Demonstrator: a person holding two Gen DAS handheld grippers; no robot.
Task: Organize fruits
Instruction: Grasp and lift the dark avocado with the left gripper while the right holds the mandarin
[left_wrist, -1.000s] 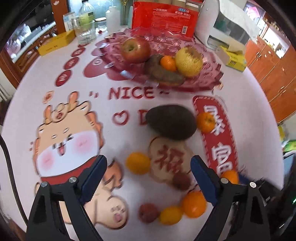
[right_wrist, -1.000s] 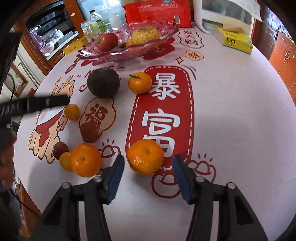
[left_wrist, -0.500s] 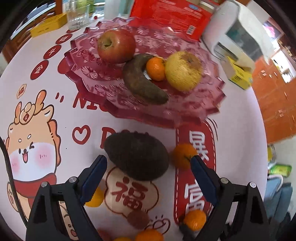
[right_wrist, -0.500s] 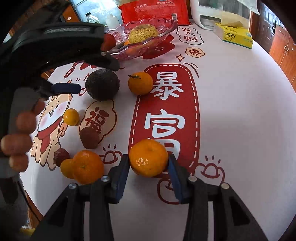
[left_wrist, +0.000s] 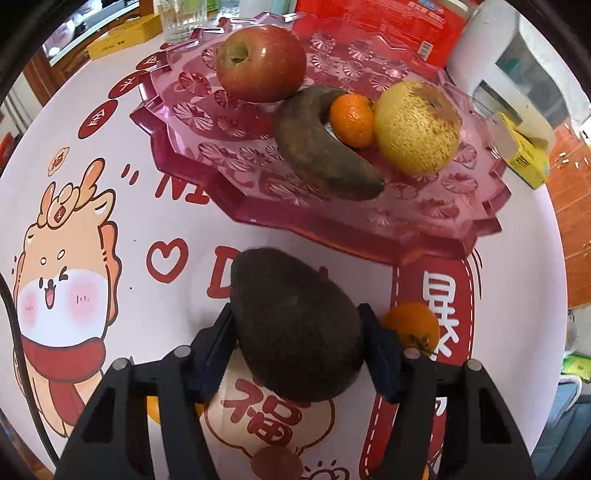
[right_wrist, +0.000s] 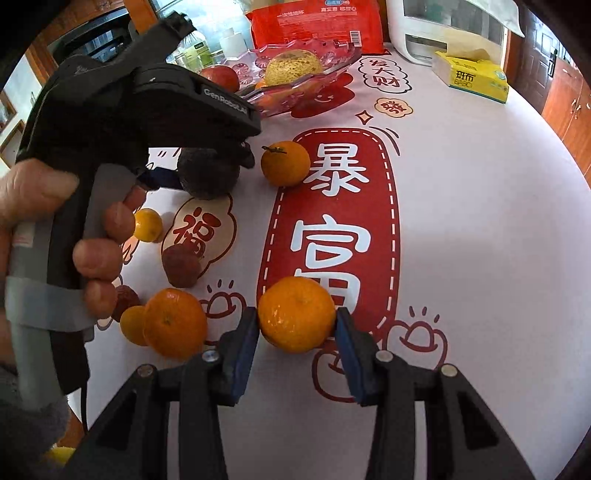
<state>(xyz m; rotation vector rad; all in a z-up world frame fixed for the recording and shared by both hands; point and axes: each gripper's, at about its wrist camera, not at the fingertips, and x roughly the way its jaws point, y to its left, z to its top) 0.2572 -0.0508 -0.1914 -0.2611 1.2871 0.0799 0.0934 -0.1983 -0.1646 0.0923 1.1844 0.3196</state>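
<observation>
A dark avocado (left_wrist: 295, 325) lies on the printed tablecloth just in front of the pink glass tray (left_wrist: 424, 236). My left gripper (left_wrist: 295, 310) points down over it, its jaws closing, both blue pads against the avocado's sides. On the tray sit a red apple (left_wrist: 260, 62), a dark banana (left_wrist: 321, 147), a small orange (left_wrist: 352, 120) and a yellow pear (left_wrist: 417, 127). My right gripper (right_wrist: 295, 317) is shut on a mandarin (right_wrist: 297, 314) that rests on the cloth's red banner.
Loose fruit lies on the cloth: an orange (right_wrist: 286, 162) beside the avocado, another orange (right_wrist: 173, 323), a small one (right_wrist: 147, 225), a brown fruit (right_wrist: 181, 266). Behind the tray stand a red bag (right_wrist: 317, 22), a white appliance (left_wrist: 517, 66) and a yellow box (right_wrist: 471, 75).
The left gripper moved toward the tray and down over the avocado, and its jaws narrowed onto it. The right gripper stayed put and closed on the mandarin.
</observation>
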